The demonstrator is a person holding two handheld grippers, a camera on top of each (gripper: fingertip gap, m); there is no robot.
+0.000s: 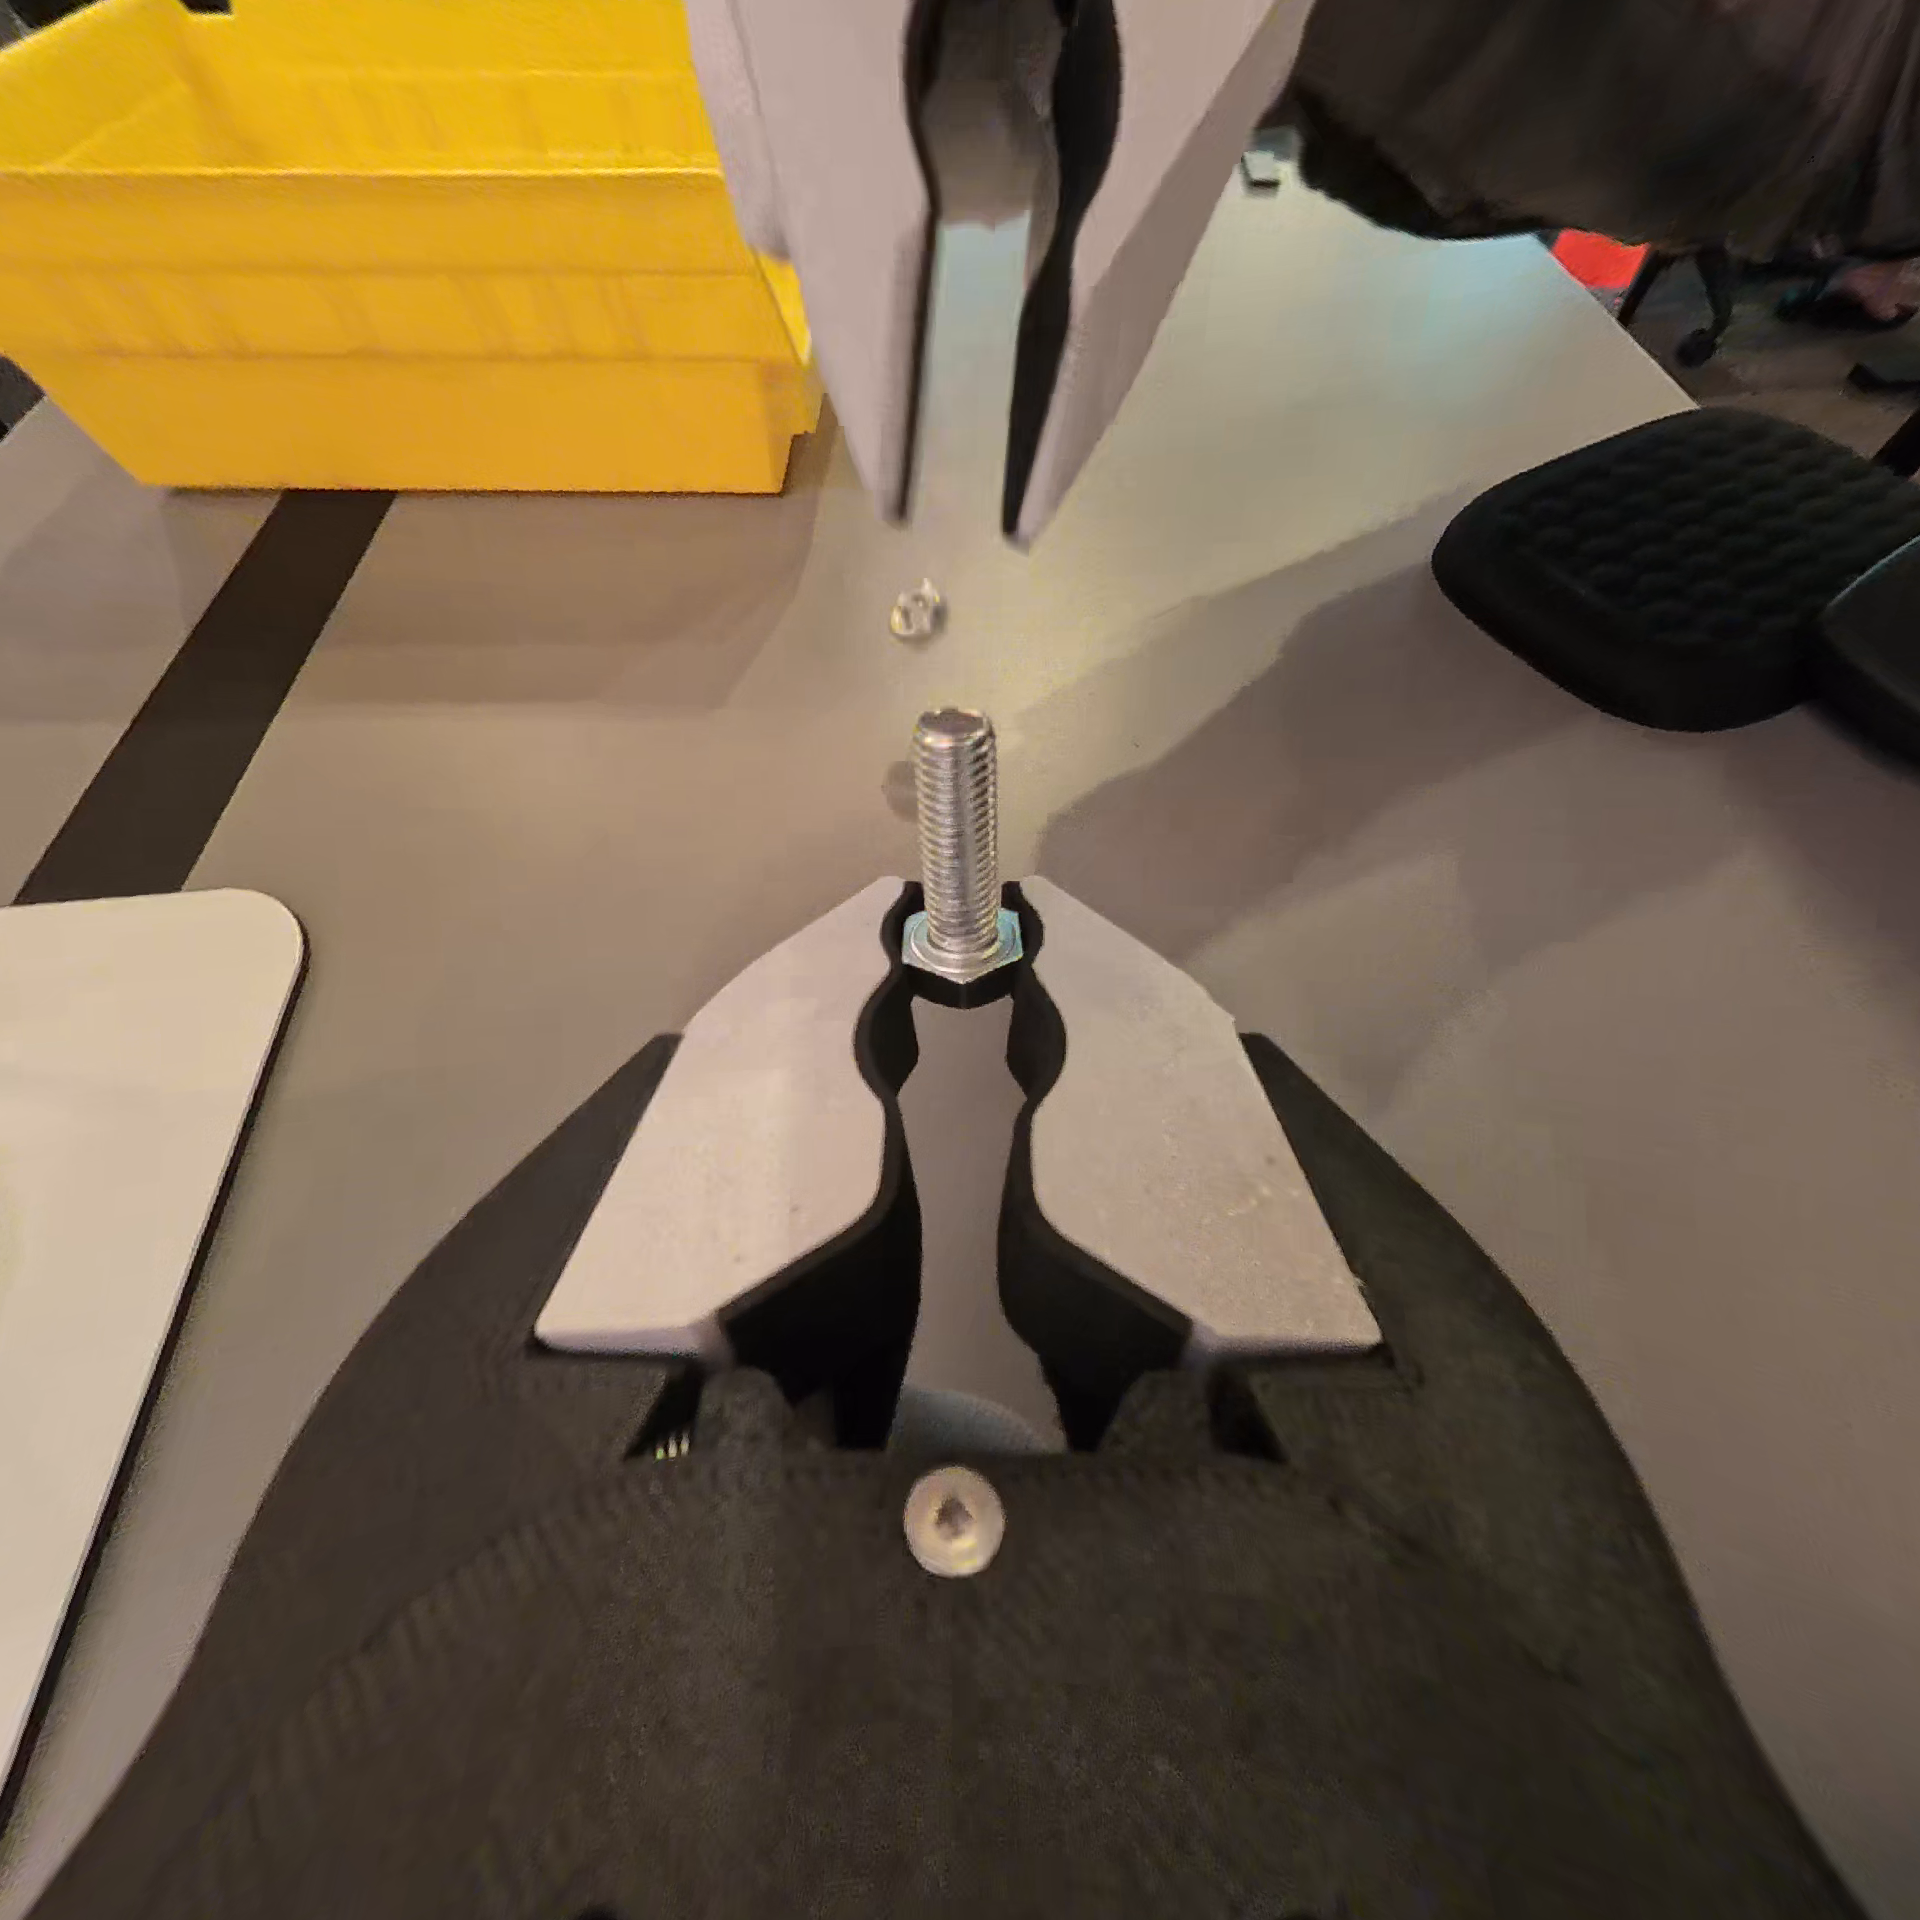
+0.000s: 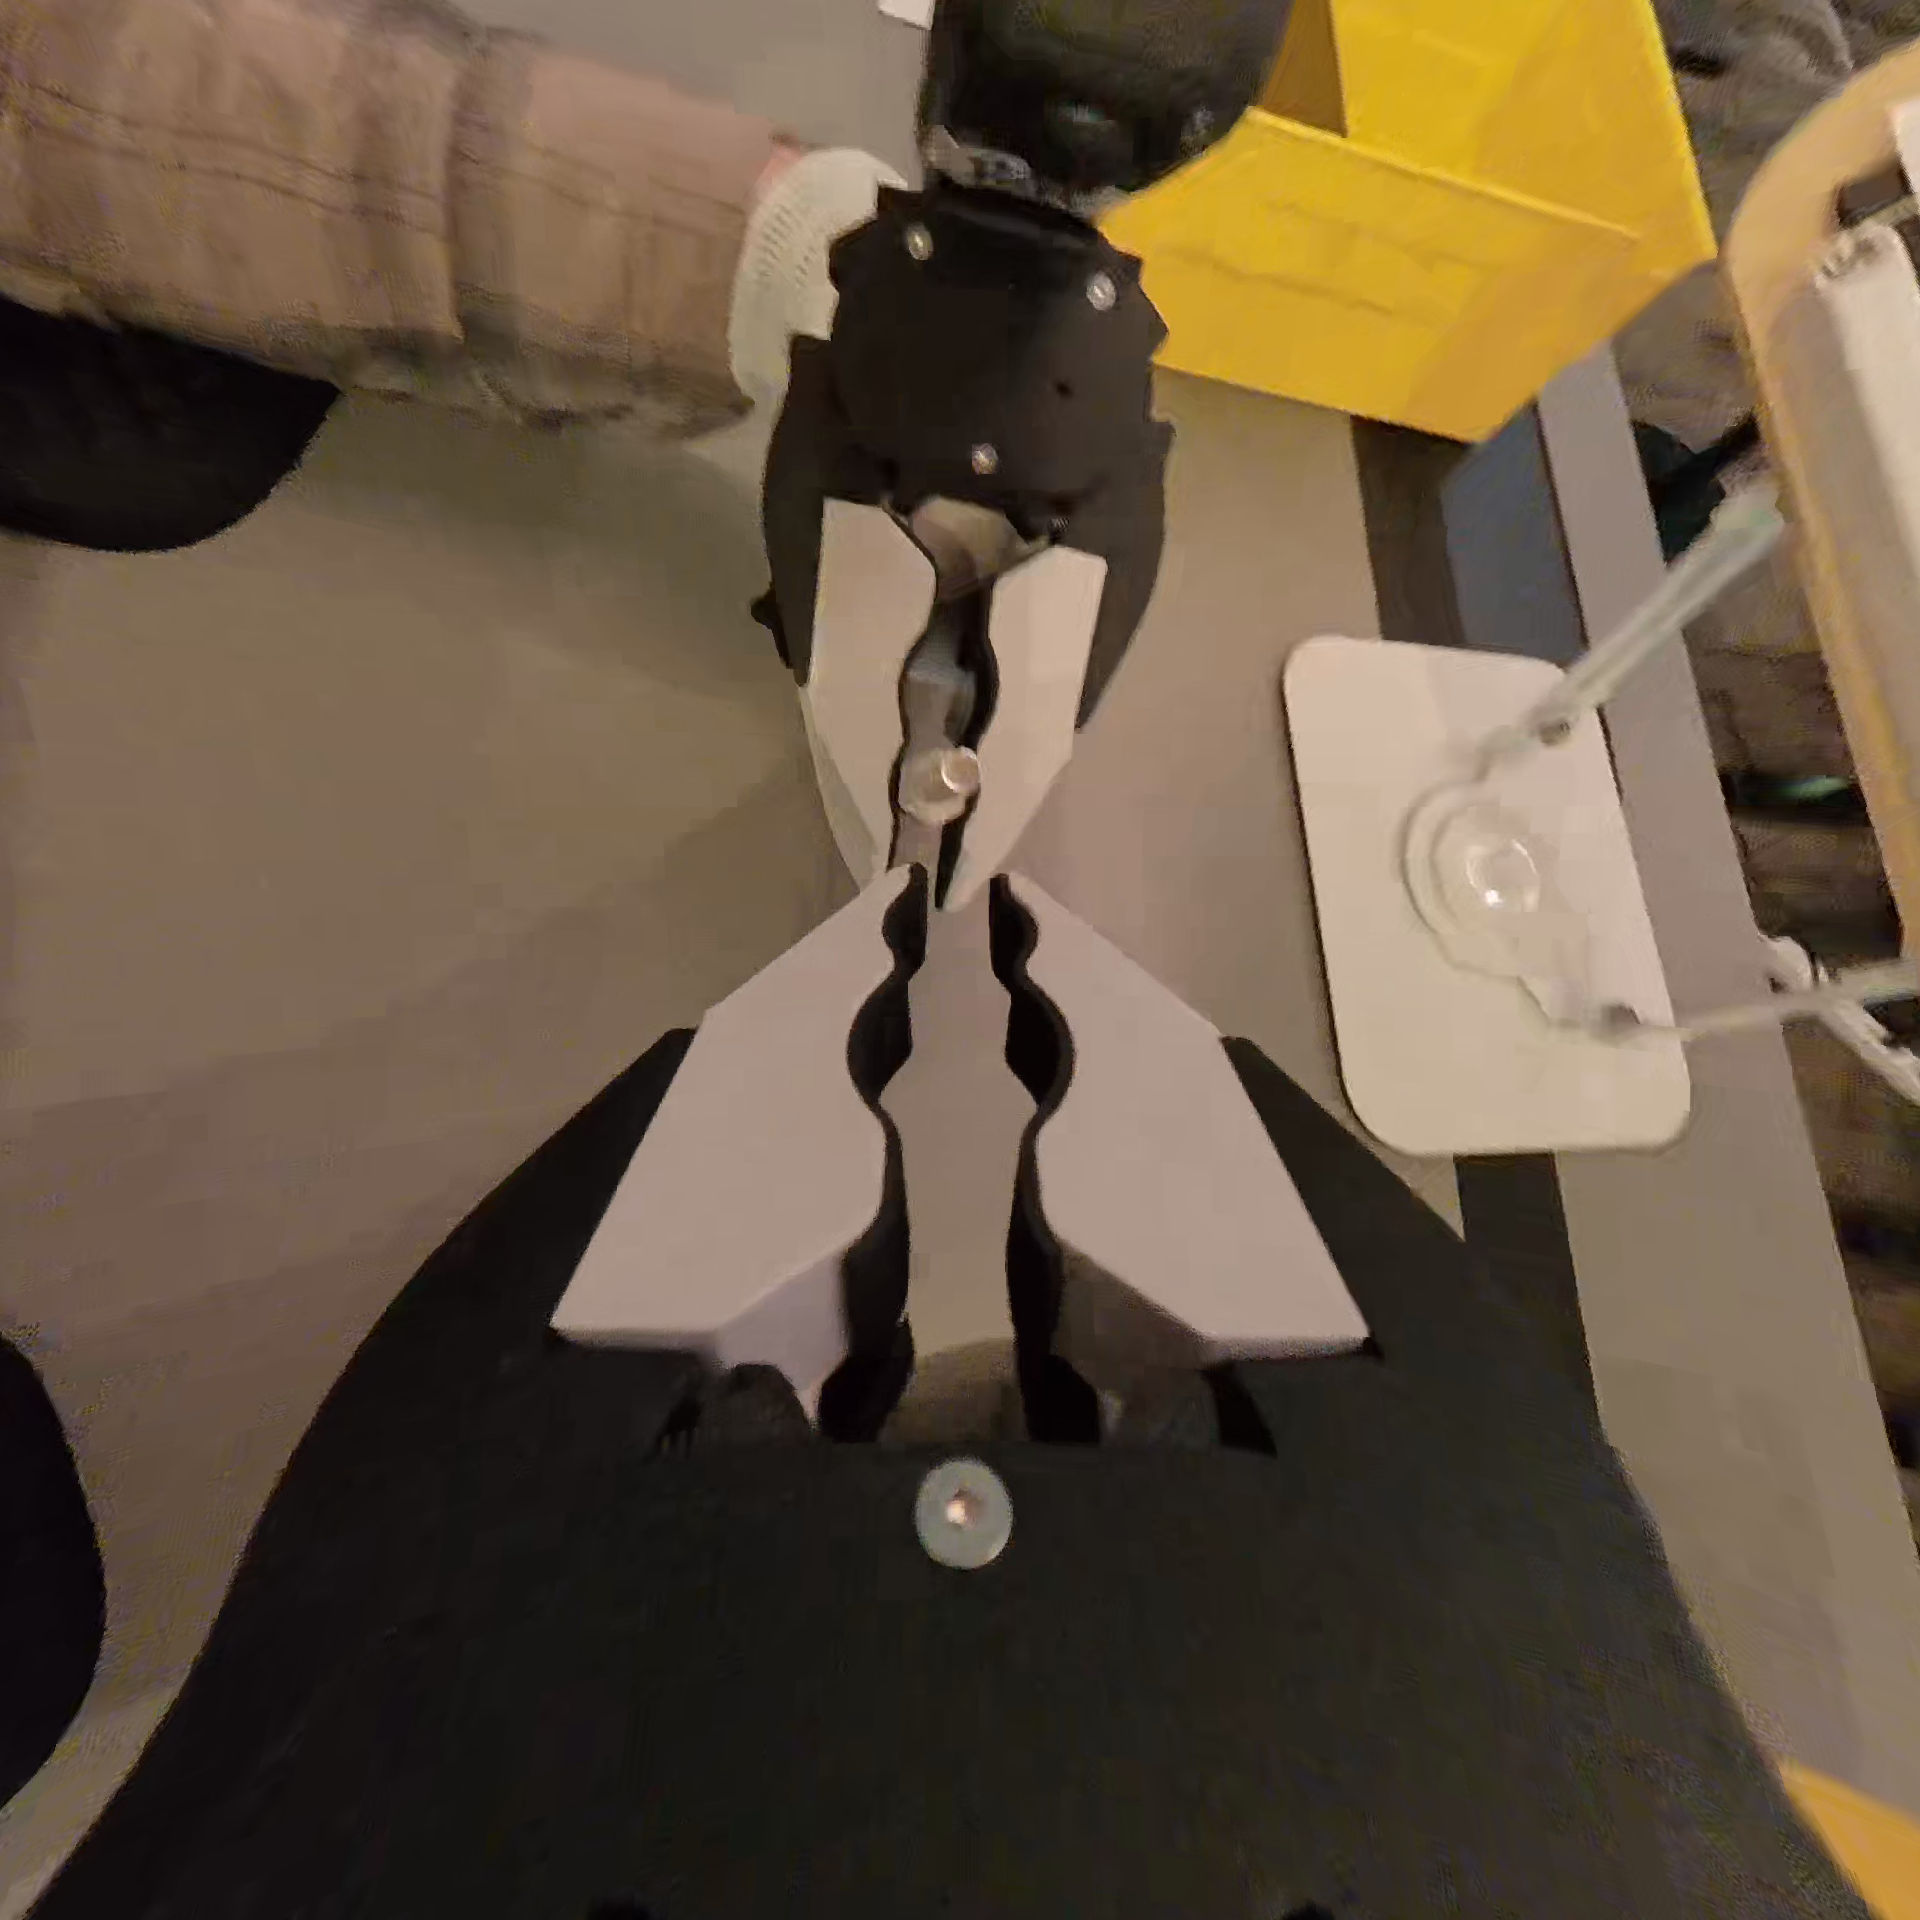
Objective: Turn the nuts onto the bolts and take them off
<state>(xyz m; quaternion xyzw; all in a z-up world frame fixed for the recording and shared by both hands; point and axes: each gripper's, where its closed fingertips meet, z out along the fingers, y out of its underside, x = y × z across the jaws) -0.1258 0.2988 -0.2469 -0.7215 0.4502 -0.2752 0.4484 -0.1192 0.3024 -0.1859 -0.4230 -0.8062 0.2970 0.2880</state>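
Note:
My left gripper is shut on the hex head of a silver bolt. The threaded shaft stands bare, pointing away from the fingers. In the right wrist view the same bolt shows end-on between the left gripper's fingers. My right gripper is open with nothing between its pads. It shows in the left wrist view hanging fingertips-down just beyond the bolt's tip. A small silver nut shows just under those fingertips, apart from them; whether it rests on the grey table I cannot tell.
Stacked yellow bins stand at the back left, also in the right wrist view. A white plate lies at the left; it carries a clear mount. A black padded armrest is at the right. A person's sleeve is behind the left gripper. The gap from one gripper's tips to the other's is roughly 6 cm.

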